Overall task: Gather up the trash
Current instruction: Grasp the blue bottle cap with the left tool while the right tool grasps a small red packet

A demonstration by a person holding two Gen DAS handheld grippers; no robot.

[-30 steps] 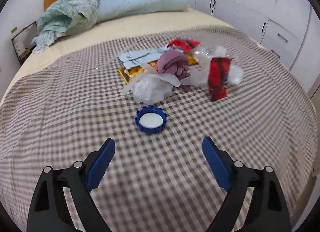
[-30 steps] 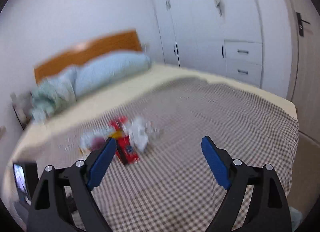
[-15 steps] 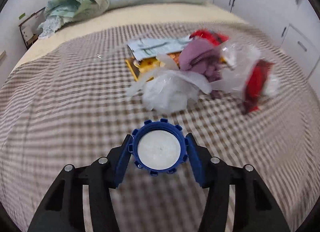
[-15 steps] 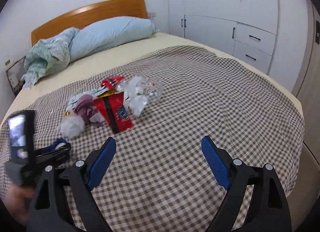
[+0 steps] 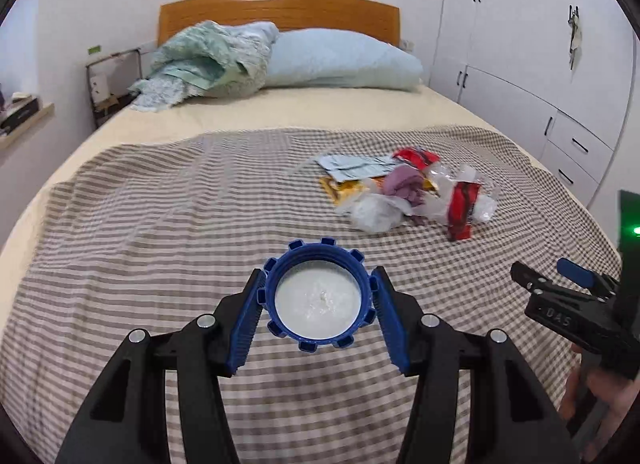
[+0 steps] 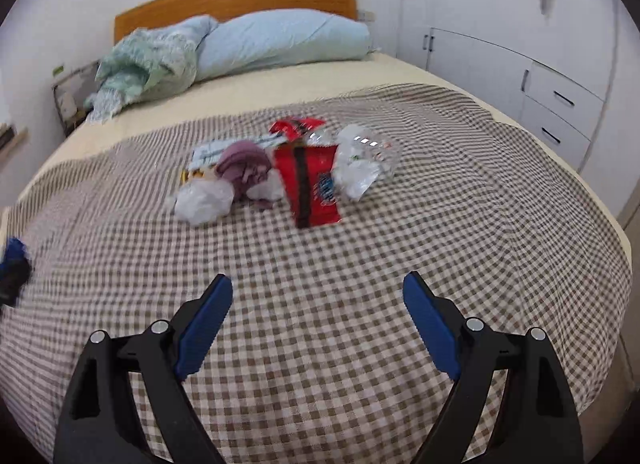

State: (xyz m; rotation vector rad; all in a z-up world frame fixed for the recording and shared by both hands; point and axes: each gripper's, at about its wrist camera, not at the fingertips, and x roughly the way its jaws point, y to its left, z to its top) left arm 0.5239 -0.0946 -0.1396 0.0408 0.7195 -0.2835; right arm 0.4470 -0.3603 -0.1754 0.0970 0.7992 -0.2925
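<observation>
Your left gripper has just closed its fingers on the blue cap and lifted it off the bed, so one piece is collected, while your right gripper waits with fingers apart near the trash pile.

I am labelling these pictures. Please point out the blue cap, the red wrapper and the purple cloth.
blue cap (image 5: 318, 298), left wrist view, on its white inner face.
red wrapper (image 6: 310, 183), right wrist view, on its flat middle.
purple cloth (image 6: 244, 165), right wrist view, on its bunched middle.
</observation>
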